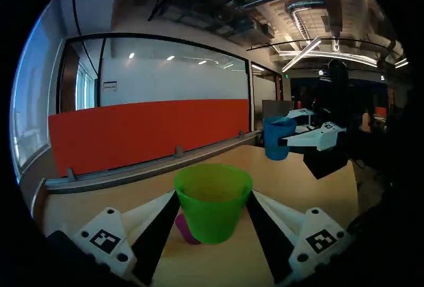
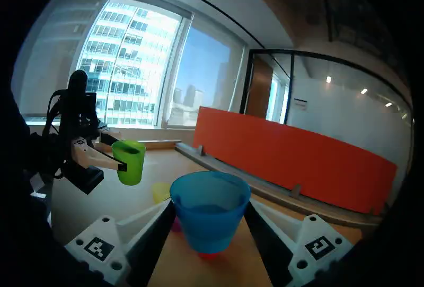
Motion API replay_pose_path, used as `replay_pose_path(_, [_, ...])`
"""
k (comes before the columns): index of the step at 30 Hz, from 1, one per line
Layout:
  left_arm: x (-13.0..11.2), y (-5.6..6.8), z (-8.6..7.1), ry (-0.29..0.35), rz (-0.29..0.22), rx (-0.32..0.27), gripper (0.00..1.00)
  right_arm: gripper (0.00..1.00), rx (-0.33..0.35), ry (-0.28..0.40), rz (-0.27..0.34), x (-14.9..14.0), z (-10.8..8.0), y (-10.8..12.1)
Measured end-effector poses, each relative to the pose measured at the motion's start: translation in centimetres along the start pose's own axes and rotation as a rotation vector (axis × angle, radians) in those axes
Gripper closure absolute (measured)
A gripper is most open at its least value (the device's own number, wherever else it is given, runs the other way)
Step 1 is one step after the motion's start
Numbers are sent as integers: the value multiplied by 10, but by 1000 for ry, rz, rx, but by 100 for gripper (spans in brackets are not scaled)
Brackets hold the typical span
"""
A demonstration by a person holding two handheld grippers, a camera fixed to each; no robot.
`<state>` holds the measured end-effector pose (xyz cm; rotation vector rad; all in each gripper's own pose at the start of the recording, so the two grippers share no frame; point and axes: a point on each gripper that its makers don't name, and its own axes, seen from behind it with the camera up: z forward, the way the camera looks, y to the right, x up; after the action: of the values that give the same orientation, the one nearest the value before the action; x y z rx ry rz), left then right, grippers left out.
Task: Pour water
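Right gripper view has my right gripper [image 2: 210,205] closed on the blue cup [image 2: 210,210], both fingers against its sides, cup upright over the table [image 2: 233,271] with water partway up inside. The green cup [image 2: 129,162] lies off to its left and farther out, well apart from it. In the left gripper view the left gripper [image 1: 212,196] clamps that green cup upright. I judge the blue cup must travel left to the green rim, then tip toward it.
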<state>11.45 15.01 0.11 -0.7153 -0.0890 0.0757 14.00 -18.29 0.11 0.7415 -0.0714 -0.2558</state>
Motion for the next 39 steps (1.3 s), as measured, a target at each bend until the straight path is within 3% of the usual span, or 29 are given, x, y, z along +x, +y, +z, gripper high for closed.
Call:
replay_pose_path(19, [-3,6,8,4,-5,-15,15,11,36,20,-224,40,25,1])
replay_pose_path(39, [-3,14,21,15,-11,-44,15,11,65,56,-414,80,60,-3])
